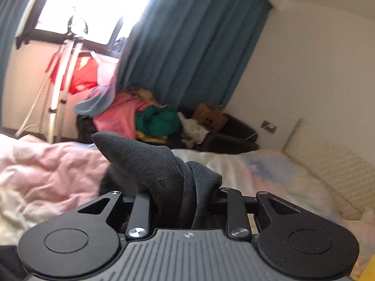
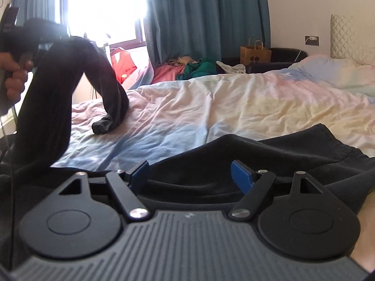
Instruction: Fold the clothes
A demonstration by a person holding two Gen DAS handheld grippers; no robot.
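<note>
My left gripper (image 1: pixel 180 201) clamps a bunched fold of the dark garment (image 2: pixel 77 79), lifting its sleeve above the bed (image 2: pixel 234 98), while my right gripper (image 2: pixel 189 175) gapes over the hem; I judge the thin grip could slip.

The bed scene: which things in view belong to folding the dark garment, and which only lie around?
For the job:
- black knit garment, lifted at one end
- left gripper, shut on the garment
- right gripper, open over the garment
- pastel bedsheet

Lying about:
- pile of pink and green clothes
- brown paper bag
- teal curtains
- red garment hanging
</note>
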